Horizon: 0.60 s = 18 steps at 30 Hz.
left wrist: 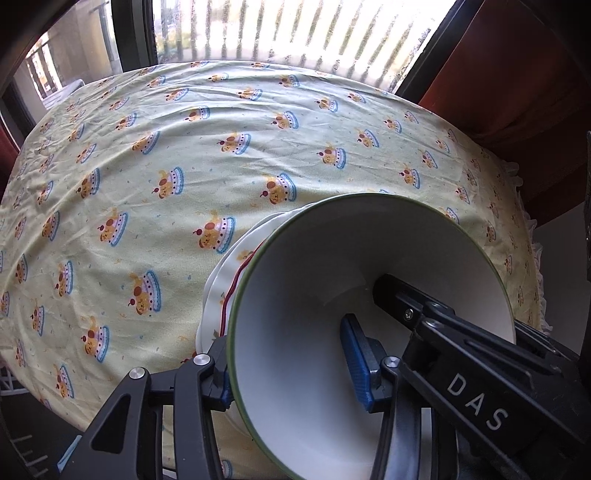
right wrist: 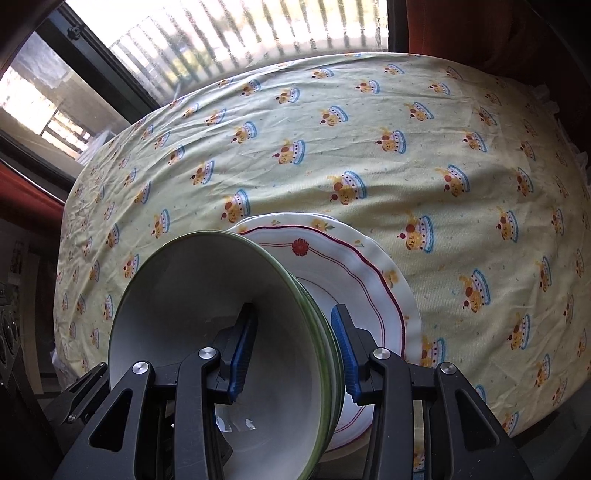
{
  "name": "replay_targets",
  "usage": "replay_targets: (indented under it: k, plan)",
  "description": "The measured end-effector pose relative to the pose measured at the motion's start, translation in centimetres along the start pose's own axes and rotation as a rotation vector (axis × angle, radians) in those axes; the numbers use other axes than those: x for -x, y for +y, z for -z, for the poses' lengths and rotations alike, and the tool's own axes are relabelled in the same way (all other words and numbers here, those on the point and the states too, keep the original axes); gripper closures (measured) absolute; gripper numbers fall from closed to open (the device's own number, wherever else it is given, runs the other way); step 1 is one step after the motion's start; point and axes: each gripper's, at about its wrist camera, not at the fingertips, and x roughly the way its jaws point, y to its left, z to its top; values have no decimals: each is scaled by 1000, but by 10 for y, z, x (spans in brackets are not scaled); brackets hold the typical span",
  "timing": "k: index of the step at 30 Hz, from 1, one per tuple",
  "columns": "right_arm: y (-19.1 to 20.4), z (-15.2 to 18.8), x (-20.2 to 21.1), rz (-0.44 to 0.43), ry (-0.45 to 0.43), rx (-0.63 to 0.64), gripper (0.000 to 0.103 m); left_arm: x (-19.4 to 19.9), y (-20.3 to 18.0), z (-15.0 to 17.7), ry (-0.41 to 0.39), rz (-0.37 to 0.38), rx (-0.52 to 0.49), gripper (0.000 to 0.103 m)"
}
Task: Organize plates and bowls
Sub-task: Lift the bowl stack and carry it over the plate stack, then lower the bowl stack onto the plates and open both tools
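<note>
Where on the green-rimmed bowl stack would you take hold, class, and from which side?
Take the green-rimmed bowl stack by its rim wall, from above, one pad inside and one outside. The flared walls are thin enough to pinch, as each tool already does: left tool, right tool.

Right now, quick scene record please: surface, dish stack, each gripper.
surface: table under a yellow cake-print tablecloth
stack: green-rimmed bowls nested, on floral plates
left gripper: jaws astride the bowls' wall, one pad inside, one outside
right gripper: the same, on the opposite wall
background: window
</note>
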Motion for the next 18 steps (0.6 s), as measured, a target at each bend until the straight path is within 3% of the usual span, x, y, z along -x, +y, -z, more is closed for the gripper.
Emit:
replay_targets:
  k: [13, 18]
  plan:
    - [-12, 8, 0, -71, -11, -5, 58, 4, -7, 12, -24, -36, -8, 52]
    - [-6, 16, 7, -38, -67, 46, 58, 6, -11, 18, -54, -79, -21, 46]
